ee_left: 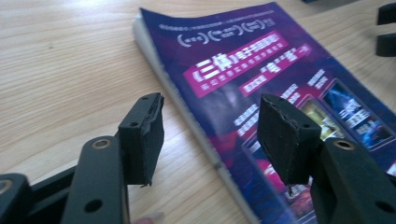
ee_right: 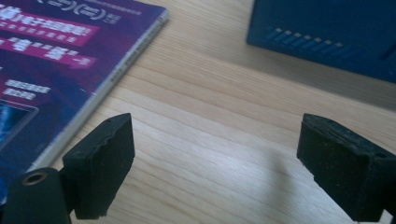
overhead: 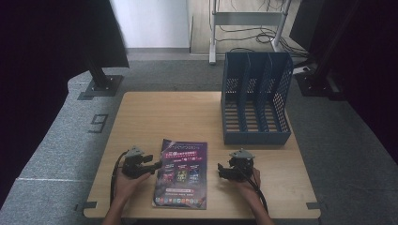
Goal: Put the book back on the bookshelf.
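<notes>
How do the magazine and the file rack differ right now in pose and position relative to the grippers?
The magazine lies flat near the table's front edge; the blue file rack stands upright toward the back right. The magazine is thin, glossy purple with printed text; the rack is tall, with perforated walls and slotted compartments. The magazine sits between the left gripper and right gripper; the rack stands beyond them. Both rest untouched on the wooden table.

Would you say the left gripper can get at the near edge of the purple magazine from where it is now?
Probably yes. The left gripper stands open right at the magazine, its jaws straddling the spine edge in its own view, with bare table beside it and nothing between. The magazine lies flat, so lifting the edge may be fiddly.
</notes>
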Available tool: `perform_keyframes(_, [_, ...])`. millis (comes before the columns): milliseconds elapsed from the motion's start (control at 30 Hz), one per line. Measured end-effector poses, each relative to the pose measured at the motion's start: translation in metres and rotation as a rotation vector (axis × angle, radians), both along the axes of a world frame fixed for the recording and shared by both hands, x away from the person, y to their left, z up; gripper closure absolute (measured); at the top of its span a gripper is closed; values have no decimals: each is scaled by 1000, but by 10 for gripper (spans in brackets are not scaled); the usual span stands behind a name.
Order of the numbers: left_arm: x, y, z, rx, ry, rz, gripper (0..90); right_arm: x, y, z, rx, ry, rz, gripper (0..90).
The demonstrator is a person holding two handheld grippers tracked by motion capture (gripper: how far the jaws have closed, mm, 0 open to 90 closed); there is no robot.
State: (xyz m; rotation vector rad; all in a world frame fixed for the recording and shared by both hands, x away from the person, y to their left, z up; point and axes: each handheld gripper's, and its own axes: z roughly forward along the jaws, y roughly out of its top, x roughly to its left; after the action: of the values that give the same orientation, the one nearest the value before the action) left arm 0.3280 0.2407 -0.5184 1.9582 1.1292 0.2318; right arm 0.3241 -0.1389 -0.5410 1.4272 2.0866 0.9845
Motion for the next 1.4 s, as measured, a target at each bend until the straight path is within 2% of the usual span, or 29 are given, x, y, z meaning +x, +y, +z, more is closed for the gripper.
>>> perform_keyframes(67, [0,-3,0,-12,3,-5,374,0,5,2,11,-11,7,121])
perform_keyframes(100, [0,-7,0,4,1,-7,372,0,7,3,13,-16,5,121])
perform_keyframes(200, [0,-11,-2,10,9,-15,369,0,12,6,39,-21,17,124])
perform_keyframes(267, [1,-13,-4,19,17,-17,368,2,17,8,38,-24,28,125])
perform_keyframes(367, [2,-13,-5,41,32,-13,368,3,25,10,40,-31,53,125])
perform_keyframes(600, [3,-12,-4,39,45,-11,374,1,36,12,68,-39,101,125])
perform_keyframes(933, [4,-14,-7,54,53,-20,369,10,67,7,69,-18,157,125])
perform_keyframes(1133, [5,-21,-13,57,71,-22,367,7,71,0,54,-1,182,124])
perform_keyframes(1233, [4,-26,-16,90,72,-22,352,3,72,-6,46,9,185,124])
perform_keyframes(1400, [5,-26,-18,89,79,-16,346,2,72,-10,46,18,185,124])
